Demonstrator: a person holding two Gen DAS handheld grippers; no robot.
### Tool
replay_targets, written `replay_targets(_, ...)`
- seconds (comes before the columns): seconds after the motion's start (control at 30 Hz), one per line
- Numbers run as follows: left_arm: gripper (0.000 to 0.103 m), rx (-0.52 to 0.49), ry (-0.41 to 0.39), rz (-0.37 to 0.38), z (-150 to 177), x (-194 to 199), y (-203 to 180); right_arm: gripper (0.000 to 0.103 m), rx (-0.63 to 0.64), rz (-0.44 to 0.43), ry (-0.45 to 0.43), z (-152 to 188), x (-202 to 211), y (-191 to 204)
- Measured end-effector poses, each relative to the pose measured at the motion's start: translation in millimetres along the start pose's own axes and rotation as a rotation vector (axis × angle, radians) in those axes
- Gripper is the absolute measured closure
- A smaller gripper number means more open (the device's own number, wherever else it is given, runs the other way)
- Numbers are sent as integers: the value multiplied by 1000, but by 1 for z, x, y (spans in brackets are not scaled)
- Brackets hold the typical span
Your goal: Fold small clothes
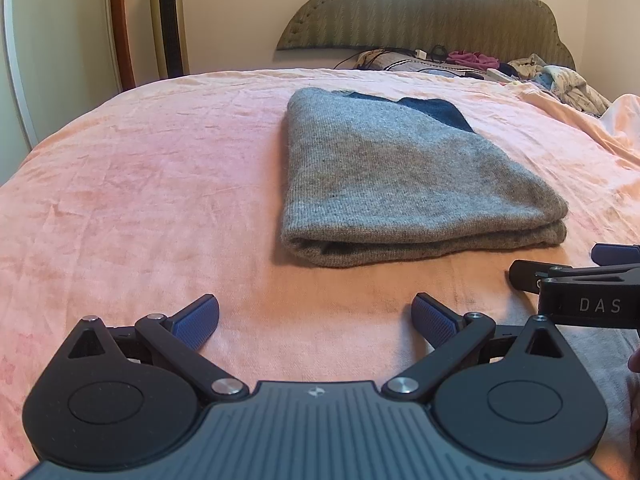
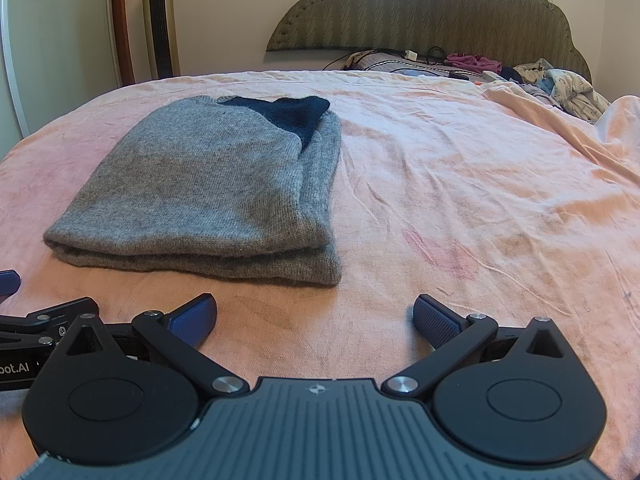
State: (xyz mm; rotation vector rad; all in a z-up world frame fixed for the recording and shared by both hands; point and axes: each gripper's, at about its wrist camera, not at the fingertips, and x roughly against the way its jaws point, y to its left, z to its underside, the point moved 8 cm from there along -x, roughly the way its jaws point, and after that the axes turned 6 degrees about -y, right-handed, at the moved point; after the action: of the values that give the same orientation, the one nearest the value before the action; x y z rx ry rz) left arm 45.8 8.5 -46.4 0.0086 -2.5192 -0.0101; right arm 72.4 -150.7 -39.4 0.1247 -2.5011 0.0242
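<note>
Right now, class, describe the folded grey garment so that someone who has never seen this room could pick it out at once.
Start at the bed with the pink sheet. On it, ahead of both open grippers, lies the grey knitted garment, folded into a thick pad. Unlike the crumpled clothes heaped by the headboard, it is neatly flat, with a dark blue part at its far end.

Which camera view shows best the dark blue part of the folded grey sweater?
The right wrist view: the dark blue part lies exposed at the far end of the grey sweater. In the left wrist view the grey fold partly covers it.
</note>
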Motion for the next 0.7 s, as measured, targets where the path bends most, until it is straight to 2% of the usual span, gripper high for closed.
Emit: replay_targets(0.7, 0, 6, 37, -6, -3, -2, -1, 0, 0, 0, 0, 0, 0, 0)
